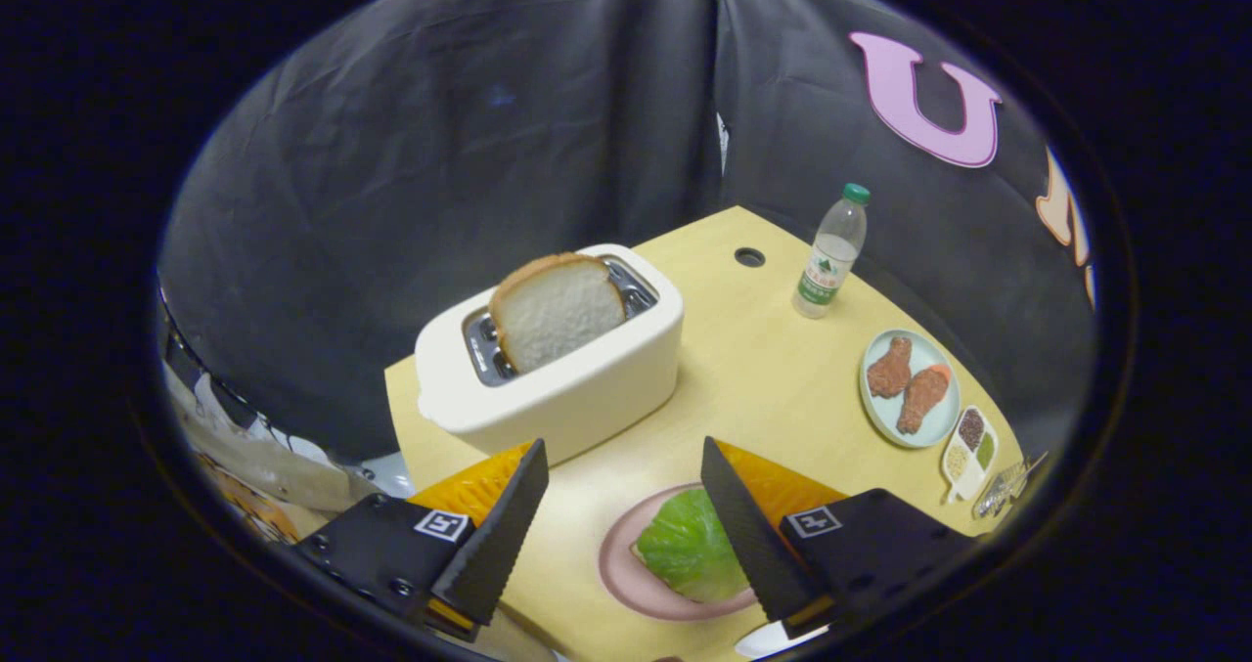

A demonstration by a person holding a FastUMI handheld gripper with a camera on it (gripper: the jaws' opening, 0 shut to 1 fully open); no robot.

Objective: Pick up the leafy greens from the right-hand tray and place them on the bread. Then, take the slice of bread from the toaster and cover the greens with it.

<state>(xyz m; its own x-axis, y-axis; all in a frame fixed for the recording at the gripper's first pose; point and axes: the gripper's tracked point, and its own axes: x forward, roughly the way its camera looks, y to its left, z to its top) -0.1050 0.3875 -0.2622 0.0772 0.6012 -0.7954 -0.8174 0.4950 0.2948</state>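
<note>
The tongs [621,491] are wide open and hold nothing. They hang over the yellow desk [753,369]. Just below them, partly behind one finger, is a pink plate [626,569]. The leafy greens [685,545] lie on that plate, on top of what seems to be the bread, though the bread under them is mostly hidden.

So the greens look done. The step now seems to be getting the slice of bread [556,308]. It stands up in the slot of the white toaster [577,388], just ahead of the tongs and a bit toward the finger that is away from the plate.

To do this well, the tongs should go forward and up over the toaster. The fingers should come down on the two flat sides of the slice, one on each side. They should close softly, so the bread is not squashed. Then the slice should be lifted straight up, so it does not catch on the slot.

Farther off stand a water bottle [831,251] and a plate of fried chicken [910,388], well apart from the toaster.
</note>
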